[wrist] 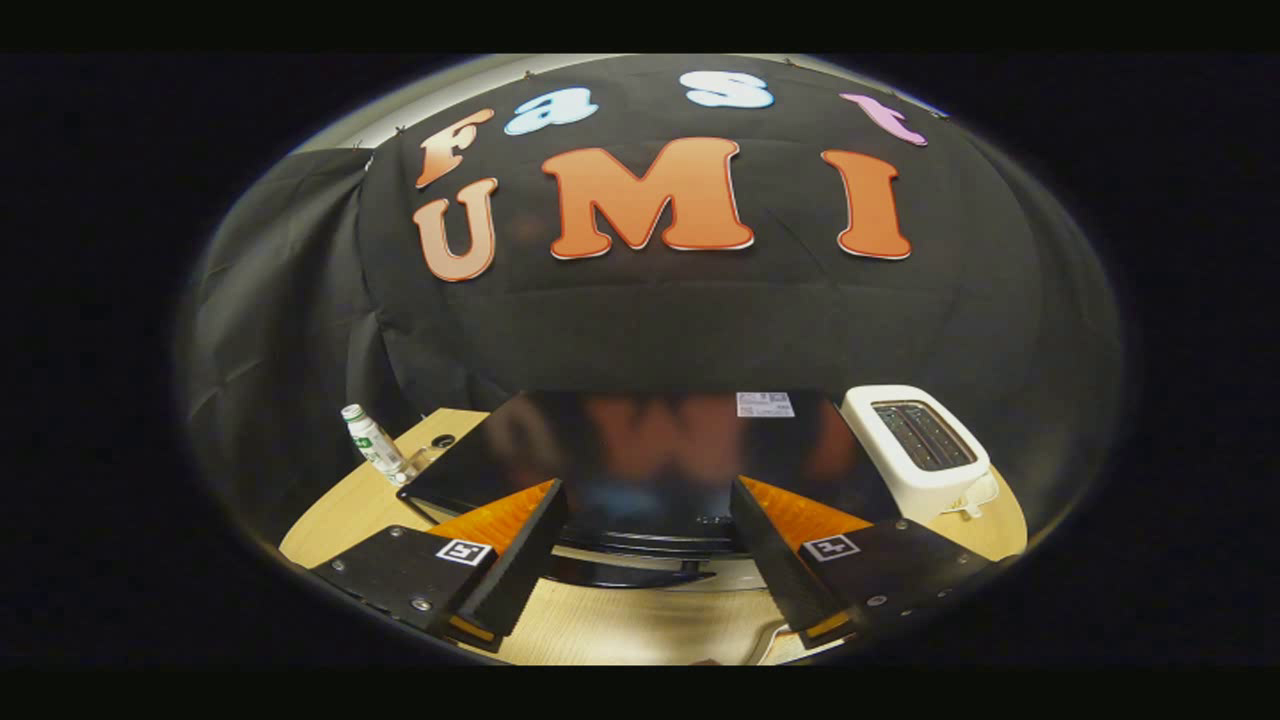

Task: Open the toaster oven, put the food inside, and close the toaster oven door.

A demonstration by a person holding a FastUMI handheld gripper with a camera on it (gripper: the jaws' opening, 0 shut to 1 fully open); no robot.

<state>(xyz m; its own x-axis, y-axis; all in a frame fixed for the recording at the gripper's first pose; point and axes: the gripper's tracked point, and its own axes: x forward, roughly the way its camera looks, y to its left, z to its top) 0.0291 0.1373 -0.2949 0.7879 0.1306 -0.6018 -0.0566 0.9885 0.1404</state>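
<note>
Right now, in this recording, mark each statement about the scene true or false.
1. The claw is open and holds nothing. True.
2. A white pop-up toaster stands on the table beside the black toaster oven. True.
3. The bottle lies flat between the fingers. False: it stands, leaning in the fisheye view, on the wooden table near the oven's far corner, on the opposite side from the toaster.
4. The claw is clamped on the oven handle. False: the fingers are apart, touching nothing, with the oven just ahead of them.

The gripper [645,545] hovers, fingers spread wide, empty.
</note>
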